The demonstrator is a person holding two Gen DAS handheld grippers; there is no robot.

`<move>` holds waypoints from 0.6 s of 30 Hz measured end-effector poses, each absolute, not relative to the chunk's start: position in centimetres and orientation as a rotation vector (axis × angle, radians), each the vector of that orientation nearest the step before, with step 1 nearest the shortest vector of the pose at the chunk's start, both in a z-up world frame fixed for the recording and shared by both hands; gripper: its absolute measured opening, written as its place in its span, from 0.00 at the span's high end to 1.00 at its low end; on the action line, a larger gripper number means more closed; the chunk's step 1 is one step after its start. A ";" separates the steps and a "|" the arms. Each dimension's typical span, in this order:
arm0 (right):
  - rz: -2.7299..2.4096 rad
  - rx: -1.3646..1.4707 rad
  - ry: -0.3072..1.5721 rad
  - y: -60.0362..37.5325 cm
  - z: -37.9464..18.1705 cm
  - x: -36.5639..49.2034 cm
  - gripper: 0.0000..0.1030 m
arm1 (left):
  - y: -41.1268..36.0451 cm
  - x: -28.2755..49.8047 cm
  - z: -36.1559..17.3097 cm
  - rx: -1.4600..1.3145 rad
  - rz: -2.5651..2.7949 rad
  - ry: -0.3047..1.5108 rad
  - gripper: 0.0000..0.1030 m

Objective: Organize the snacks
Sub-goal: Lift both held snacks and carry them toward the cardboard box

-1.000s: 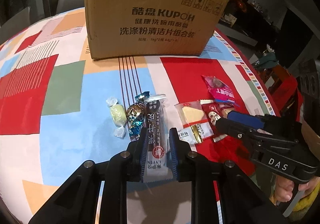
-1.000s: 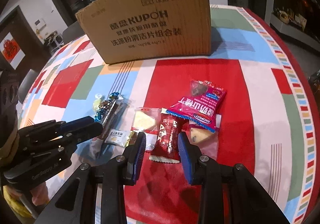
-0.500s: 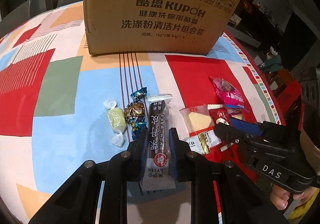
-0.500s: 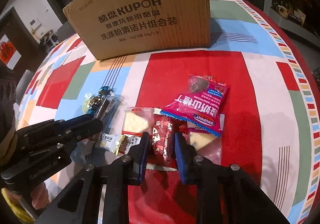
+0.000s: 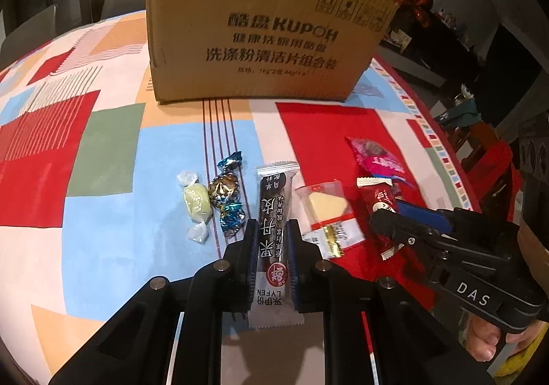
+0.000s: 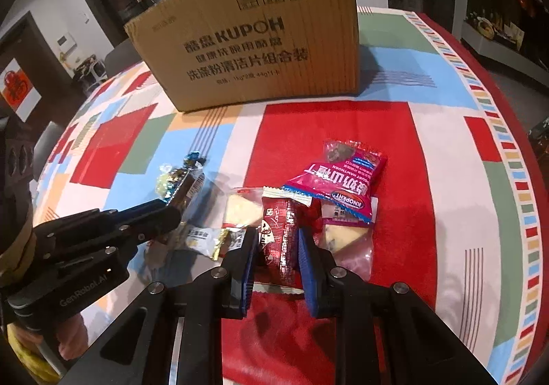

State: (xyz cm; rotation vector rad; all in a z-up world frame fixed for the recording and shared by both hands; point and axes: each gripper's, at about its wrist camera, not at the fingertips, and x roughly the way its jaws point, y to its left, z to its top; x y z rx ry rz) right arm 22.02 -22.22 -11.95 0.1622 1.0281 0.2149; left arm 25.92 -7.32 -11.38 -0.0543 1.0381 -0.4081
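- Snacks lie in a row on my patchwork tablecloth [image 5: 103, 179], in front of the tall cardboard box [image 5: 260, 42].
- My left gripper [image 5: 271, 241] has pinched tight on the long dark fruit-leather bar [image 5: 274, 213], white-ended with white characters.
- My right gripper [image 6: 278, 247] has just been closing and now clamps the glossy red packet [image 6: 279, 230].
- Beside it, the pink hawthorn bag [image 6: 336, 186] overlaps a clear-wrapped pale wedge [image 6: 343, 234].
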 end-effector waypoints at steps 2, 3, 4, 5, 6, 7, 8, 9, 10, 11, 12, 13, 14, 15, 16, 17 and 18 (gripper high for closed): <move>0.222 0.161 1.016 -22.2 -11.3 21.6 0.76 | -7.2 25.5 -10.7 -0.057 -0.409 1.023 0.84; 0.227 0.160 1.011 -22.1 -11.1 21.5 0.76 | -7.1 25.3 -10.2 -0.056 -0.410 1.015 0.84; 0.232 0.159 1.004 -22.1 -10.7 21.3 0.76 | -7.1 25.1 -9.9 -0.056 -0.408 1.009 0.84; 0.235 0.158 0.997 -22.1 -10.4 21.1 0.76 | -7.2 25.0 -9.6 -0.055 -0.408 1.003 0.84; 0.237 0.158 0.989 -22.1 -10.1 21.0 0.76 | -7.2 24.8 -9.3 -0.056 -0.409 0.995 0.84; 0.238 0.161 0.980 -22.1 -9.8 20.8 0.76 | -7.2 24.5 -8.8 -0.057 -0.409 0.987 0.84; 0.239 0.164 0.972 -22.1 -9.4 20.7 0.76 | -7.2 24.3 -8.4 -0.057 -0.409 0.979 0.84; 0.240 0.167 0.965 -22.2 -9.0 20.5 0.76 | -7.2 24.1 -8.0 -0.056 -0.410 0.970 0.84; 0.242 0.169 0.956 -22.2 -8.6 20.4 0.76 | -7.2 23.9 -7.6 -0.058 -0.411 0.959 0.84; 0.244 0.170 0.946 -22.2 -8.2 20.3 0.76 | -7.1 23.7 -7.1 -0.060 -0.412 0.949 0.84; 0.245 0.171 0.938 -22.2 -7.9 20.1 0.76 | -7.1 23.6 -6.7 -0.060 -0.414 0.940 0.84; 0.246 0.172 0.927 -22.2 -7.4 20.0 0.76 | -7.2 23.5 -6.3 -0.061 -0.414 0.933 0.84; 0.247 0.173 0.920 -22.3 -7.1 20.0 0.76 | -7.2 23.4 -5.9 -0.061 -0.414 0.924 0.84; 0.249 0.174 0.910 -22.3 -6.6 19.9 0.76 | -7.2 23.3 -5.6 -0.062 -0.413 0.918 0.84; 0.250 0.172 0.904 -22.3 -6.3 19.8 0.76 | -7.2 23.2 -5.2 -0.063 -0.415 0.908 0.84; 0.251 0.171 0.895 -22.3 -5.9 19.7 0.76 | -7.2 23.1 -4.8 -0.064 -0.415 0.899 0.84; 0.253 0.171 0.885 -22.3 -5.5 19.7 0.76 | -7.2 23.1 -4.5 -0.063 -0.415 0.893 0.84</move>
